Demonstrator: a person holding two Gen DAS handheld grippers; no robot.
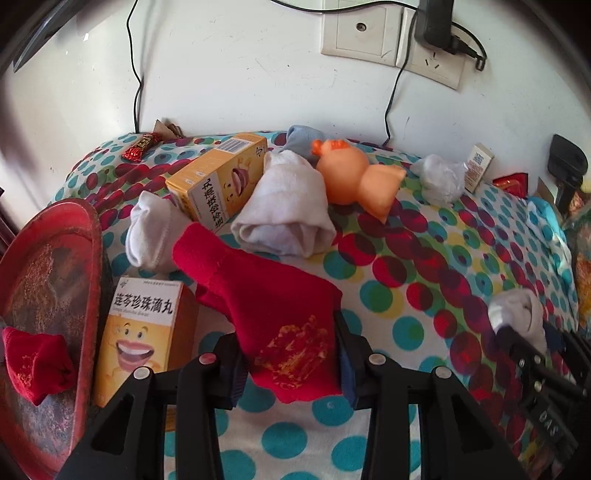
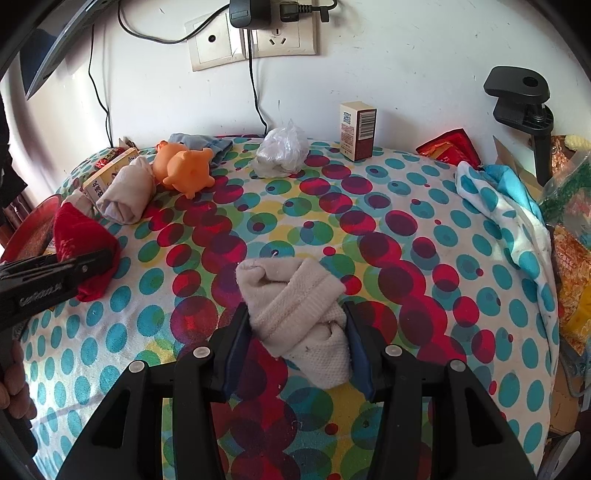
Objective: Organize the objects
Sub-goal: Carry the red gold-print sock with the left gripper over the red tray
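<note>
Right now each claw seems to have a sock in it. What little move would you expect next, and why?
Probably the left gripper lifts the red sock and carries it sideways to the red tray. Its pads already pinch the sock, and another balled red sock already lies in that tray, so the pair likely belongs there. The right gripper holds a beige sock.

A white wall is rising behind the bench, carrying a blank plate and a socket side by side, with a black adapter plugged in above them. Two black cables are hanging down the wall to the bench's far edge. A black clamp is standing at the right, near the wall, and a dotted cloth is covering the bench.
</note>
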